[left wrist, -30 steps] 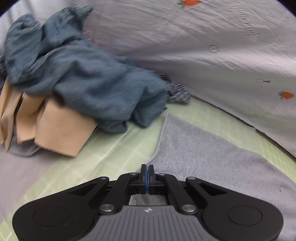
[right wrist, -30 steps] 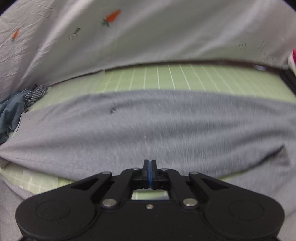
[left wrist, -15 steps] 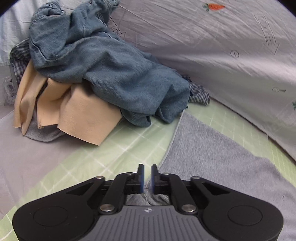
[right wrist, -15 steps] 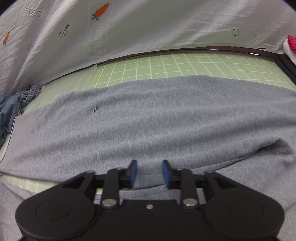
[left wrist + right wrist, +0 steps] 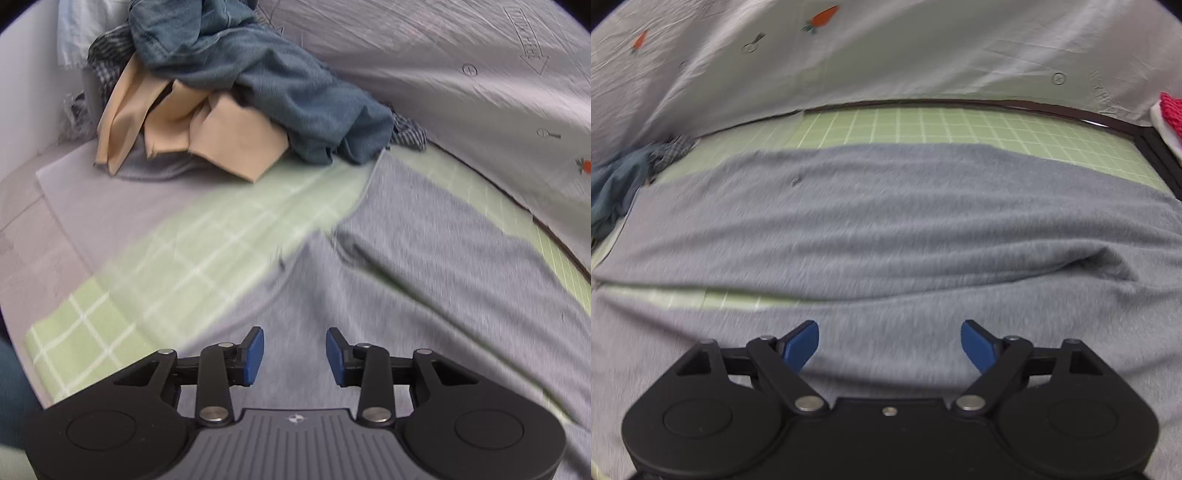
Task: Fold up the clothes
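A grey garment (image 5: 454,258) lies spread on the green grid mat (image 5: 207,236), with one layer folded over another and a crease across it. It fills the right wrist view (image 5: 886,221) too. My left gripper (image 5: 294,354) is open and empty just above the garment's near part. My right gripper (image 5: 890,345) is wide open and empty above the garment's near edge. A strip of the mat (image 5: 701,295) shows between the two grey layers.
A pile of clothes sits at the mat's far left: blue denim (image 5: 280,74), tan cloth (image 5: 221,136) and a checked piece (image 5: 408,134). A carrot-print sheet (image 5: 886,51) rises behind the mat. A red knitted item (image 5: 1171,114) lies at the far right.
Both grippers were shut on the grey garment a second ago; both have opened and let it go. The garment now lies folded on the mat, and both grippers have pulled back.
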Demonstrator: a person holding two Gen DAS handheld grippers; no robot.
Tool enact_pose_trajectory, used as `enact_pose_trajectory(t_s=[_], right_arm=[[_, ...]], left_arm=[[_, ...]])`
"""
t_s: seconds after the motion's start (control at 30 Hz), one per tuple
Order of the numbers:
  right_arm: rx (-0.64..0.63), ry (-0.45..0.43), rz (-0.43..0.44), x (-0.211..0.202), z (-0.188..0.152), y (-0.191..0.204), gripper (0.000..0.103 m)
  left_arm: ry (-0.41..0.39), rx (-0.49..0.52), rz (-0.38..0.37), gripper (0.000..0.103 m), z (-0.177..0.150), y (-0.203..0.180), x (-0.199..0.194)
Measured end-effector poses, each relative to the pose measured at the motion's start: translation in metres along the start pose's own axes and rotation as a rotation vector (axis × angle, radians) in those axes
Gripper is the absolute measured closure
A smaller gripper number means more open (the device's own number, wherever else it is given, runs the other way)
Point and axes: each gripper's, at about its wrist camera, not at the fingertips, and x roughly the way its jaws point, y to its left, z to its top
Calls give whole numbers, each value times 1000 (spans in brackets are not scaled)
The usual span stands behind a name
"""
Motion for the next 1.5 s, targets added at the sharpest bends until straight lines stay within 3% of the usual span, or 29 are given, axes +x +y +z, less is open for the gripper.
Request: enact_pose_trajectory(t_s=[0.27,0.43,0.77,0.97,1.23,1.5], right_arm=[[-23,80,46,6,-22,12,17],[-53,88,44,12,-23,23,8],[-93,20,-8,52,13,23,0],[-60,12,10,57,26,15,0],[146,-45,21,6,-7,-54,0],[421,-93,-114,-42,-43,-156,0]], left_arm=[[40,79,6,52,-34,-1,-11],[32,84,-13,48,-38,4,-13],[42,135,-28,25,-36,-5,-4],[47,174,-5,19,-35,-8,1],[54,177,65,19,-37,-17,-3],[13,185,28,19,-44,-51,-26]])
